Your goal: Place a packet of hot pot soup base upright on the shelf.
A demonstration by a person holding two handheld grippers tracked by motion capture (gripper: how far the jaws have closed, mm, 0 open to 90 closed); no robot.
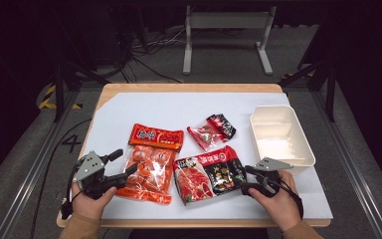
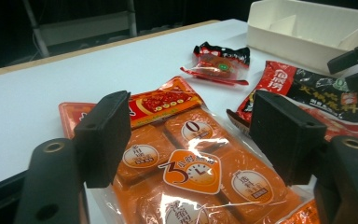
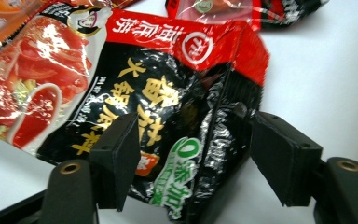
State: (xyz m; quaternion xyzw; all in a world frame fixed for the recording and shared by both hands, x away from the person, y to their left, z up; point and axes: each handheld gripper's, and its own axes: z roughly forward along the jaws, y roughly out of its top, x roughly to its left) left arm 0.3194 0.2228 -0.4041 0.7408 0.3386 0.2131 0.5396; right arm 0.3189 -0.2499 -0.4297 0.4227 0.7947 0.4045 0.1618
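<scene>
High view: L gripper (image 1: 117,167) at near-left desk (image 1: 129,109) edge, jaws wide, tips at left edge of orange pack (image 1: 149,167). R gripper (image 1: 248,179) jaws spread at right corner of red-black pouch (image 1: 209,174). White bin (image 1: 258,122) just beyond, small packets (image 1: 211,130) mid-desk.

L gripper view: jaws apart over orange pack (image 2: 186,172), not pressing.

R gripper view: jaws open, pouch (image 3: 168,116) corner between them, no squeeze seen.
</scene>
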